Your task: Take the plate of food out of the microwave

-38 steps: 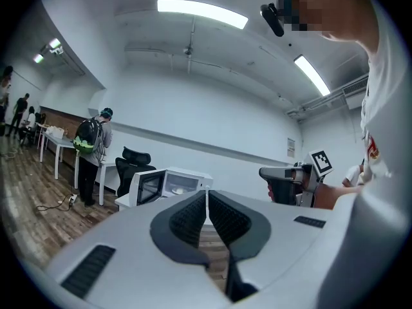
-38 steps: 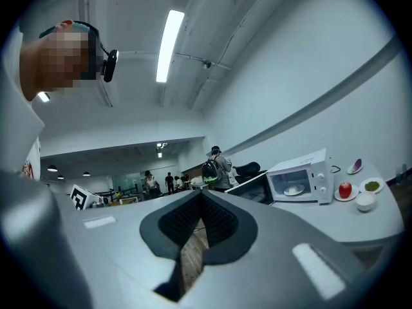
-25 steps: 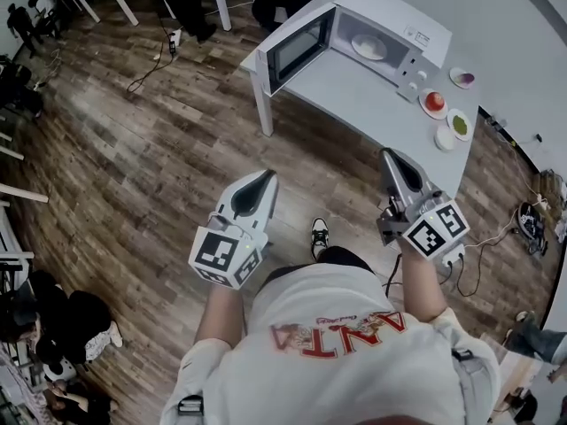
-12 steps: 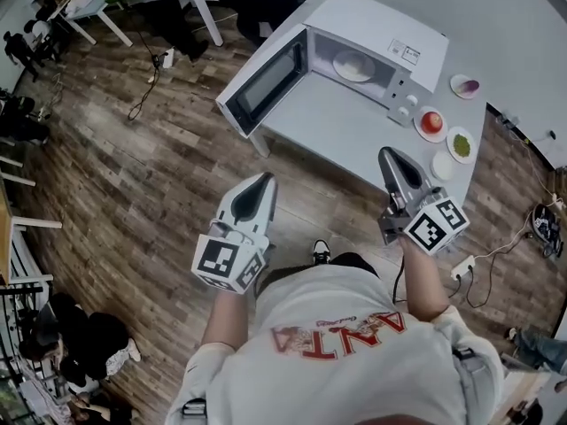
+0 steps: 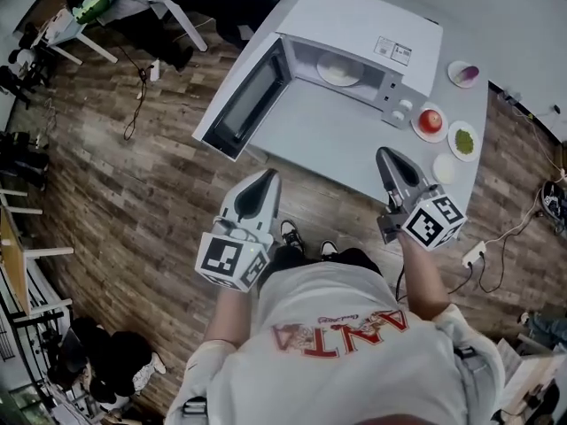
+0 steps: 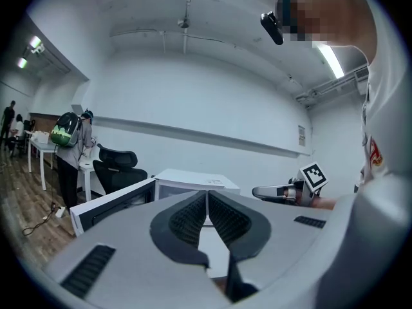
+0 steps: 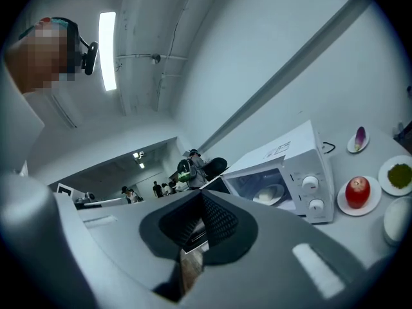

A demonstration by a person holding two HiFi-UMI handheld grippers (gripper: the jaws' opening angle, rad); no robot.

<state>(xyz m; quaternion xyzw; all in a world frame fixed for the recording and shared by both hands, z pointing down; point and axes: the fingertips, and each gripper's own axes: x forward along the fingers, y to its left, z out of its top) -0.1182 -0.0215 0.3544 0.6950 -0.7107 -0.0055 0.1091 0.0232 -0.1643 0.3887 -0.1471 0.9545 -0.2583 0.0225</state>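
A white microwave (image 5: 372,25) stands on a grey table (image 5: 337,140), its door (image 5: 241,106) swung open to the left. Inside it sits a white plate of pale food (image 5: 339,70), seen too in the right gripper view as the plate of food (image 7: 270,194). My left gripper (image 5: 264,182) is shut and empty, held over the floor short of the table's near edge. The right gripper (image 5: 387,158) is shut and empty too, just above the table's front edge. Both point toward the microwave (image 7: 283,172).
Right of the microwave on the table are a plate with a red tomato (image 5: 431,120), a dish of green food (image 5: 462,139), a small white bowl (image 5: 444,168) and a dish with a purple item (image 5: 463,73). Cables and a power strip (image 5: 472,255) lie on the floor. People stand far left.
I have stepped closer to the table; the microwave and dishes have grown nearer. Both grippers stay shut and keep their pose before me.
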